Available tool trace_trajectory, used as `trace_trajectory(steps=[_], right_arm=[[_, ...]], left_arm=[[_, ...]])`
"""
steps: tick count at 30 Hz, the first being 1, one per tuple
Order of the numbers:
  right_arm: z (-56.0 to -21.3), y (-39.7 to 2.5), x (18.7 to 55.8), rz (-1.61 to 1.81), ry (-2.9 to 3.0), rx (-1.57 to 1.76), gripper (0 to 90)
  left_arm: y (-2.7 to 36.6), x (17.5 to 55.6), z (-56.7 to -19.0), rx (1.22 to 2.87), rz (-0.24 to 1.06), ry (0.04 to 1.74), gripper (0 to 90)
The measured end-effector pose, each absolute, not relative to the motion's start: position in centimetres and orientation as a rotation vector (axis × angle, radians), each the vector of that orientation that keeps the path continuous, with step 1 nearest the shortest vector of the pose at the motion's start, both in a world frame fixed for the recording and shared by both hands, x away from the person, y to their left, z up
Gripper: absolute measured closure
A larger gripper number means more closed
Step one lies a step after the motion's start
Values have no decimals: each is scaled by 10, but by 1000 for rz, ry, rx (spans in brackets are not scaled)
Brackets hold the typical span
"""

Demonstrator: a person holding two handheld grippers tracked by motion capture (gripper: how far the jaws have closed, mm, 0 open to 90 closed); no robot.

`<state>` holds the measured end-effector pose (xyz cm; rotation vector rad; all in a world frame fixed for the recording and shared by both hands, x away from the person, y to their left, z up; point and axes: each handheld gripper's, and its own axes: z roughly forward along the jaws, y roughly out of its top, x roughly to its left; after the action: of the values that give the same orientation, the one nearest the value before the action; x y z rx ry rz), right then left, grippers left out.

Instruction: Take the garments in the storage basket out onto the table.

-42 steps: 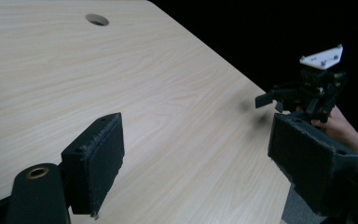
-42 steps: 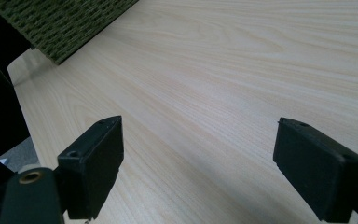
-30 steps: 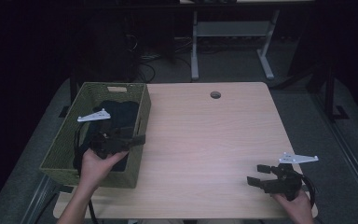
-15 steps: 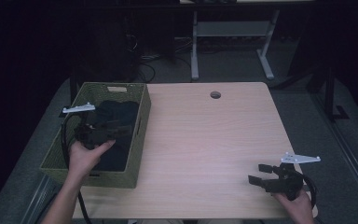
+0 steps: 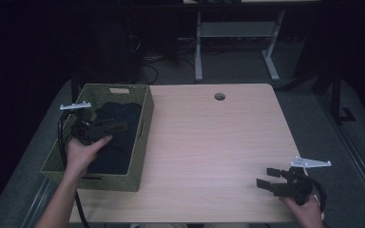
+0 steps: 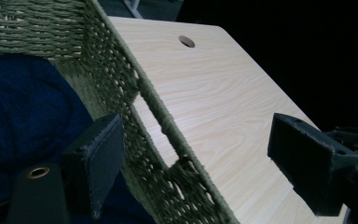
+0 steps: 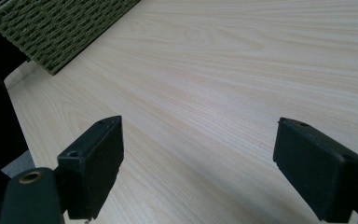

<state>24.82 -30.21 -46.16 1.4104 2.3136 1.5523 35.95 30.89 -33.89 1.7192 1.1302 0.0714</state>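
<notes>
R gripper [image 5: 269, 182] idle near the table's [image 5: 209, 142] front edge, jaws wide w/ nothing in them, while L gripper [image 5: 108, 127] has slid back over the basket [image 5: 145, 118], jaws wide astride its wall, dark cloth [image 5: 119, 137] inside – grab prob next.

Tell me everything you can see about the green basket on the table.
The basket is a rectangular bin woven from olive-green cord, with slot handles cut into its walls. It stands upright at the table's left edge and holds dark blue cloth. The left gripper, jaws open, hovers over its inside.
</notes>
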Motion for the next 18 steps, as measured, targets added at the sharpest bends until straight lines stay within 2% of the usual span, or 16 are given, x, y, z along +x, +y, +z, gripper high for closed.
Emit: trace_trajectory(steps=[18], right_arm=[[-461, -305, 249, 1561, 2314, 1409, 157]], left_arm=[[338, 392, -366, 1693, 45, 1291, 205]])
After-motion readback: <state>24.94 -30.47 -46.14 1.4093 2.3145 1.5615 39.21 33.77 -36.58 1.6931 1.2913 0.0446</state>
